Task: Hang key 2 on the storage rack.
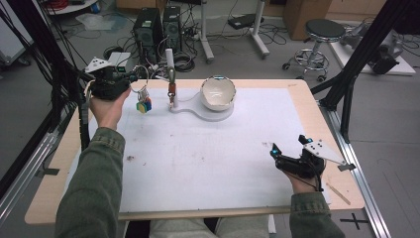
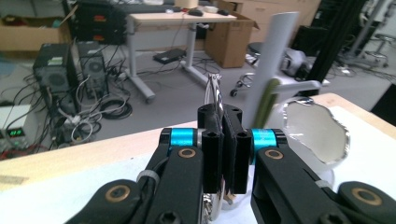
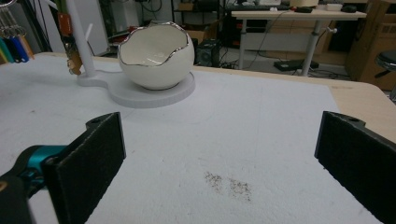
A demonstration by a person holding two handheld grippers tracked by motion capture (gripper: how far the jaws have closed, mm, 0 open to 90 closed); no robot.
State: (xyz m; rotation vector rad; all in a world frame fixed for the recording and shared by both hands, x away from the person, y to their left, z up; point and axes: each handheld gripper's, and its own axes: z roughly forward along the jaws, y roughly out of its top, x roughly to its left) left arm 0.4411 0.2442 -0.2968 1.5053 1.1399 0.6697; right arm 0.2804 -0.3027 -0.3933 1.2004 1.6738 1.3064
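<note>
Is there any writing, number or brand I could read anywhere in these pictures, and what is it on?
Green lit digits on the small black box on the floor at the left edge of the left gripper view: too blurred to read.
Pale label on the computer tower: too small to read.
Nothing readable on the egg-shaped bowl, white stand or coloured key tags.

A robotics lab or workshop: two computer towers [image 1: 157, 27] stand on the grey floor at the far left amid tangled cables [image 1: 185, 59], with height-adjustable desks [image 2: 180, 21], cardboard boxes [image 2: 229, 39], a rolling stool [image 1: 319, 42] and black frame struts [image 1: 361, 59] around the surface [image 1: 208, 163].
</note>
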